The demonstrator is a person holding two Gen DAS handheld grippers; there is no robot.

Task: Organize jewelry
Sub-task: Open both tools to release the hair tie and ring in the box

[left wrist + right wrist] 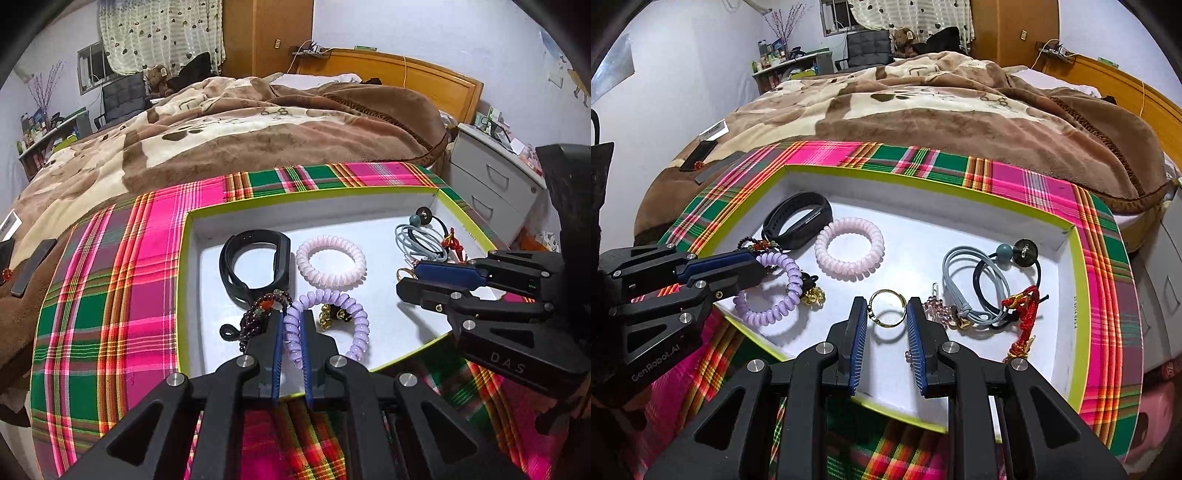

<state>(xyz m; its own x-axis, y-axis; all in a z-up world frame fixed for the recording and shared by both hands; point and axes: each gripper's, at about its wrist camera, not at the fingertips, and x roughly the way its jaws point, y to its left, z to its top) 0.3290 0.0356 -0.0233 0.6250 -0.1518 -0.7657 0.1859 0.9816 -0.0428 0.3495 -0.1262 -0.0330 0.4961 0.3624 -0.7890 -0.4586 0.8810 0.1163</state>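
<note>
A white tray with a lime rim (pixel 306 193) (pixel 916 181) lies on a plaid cloth. My left gripper (pixel 291 317) (pixel 759 267) is shut on a purple spiral hair tie (pixel 354 317) (pixel 775 306) at the tray's near left. My right gripper (pixel 886 306) (pixel 406 278) is open, its fingers on either side of a gold ring (pixel 886 308) lying on the tray floor. Also in the tray are a black wristband (pixel 255 266) (pixel 798 221), a pink spiral tie (pixel 330 262) (pixel 849 249), a dark bead bracelet (pixel 258 310), grey and black elastics (pixel 975 288) and a red knotted charm (pixel 1025 310).
The plaid cloth (pixel 110 280) (pixel 1108 258) covers the edge of a bed with a brown blanket (pixel 240 125). A phone and a card (pixel 701 151) lie on the blanket to the left. A white drawer unit (pixel 491 184) stands at the right.
</note>
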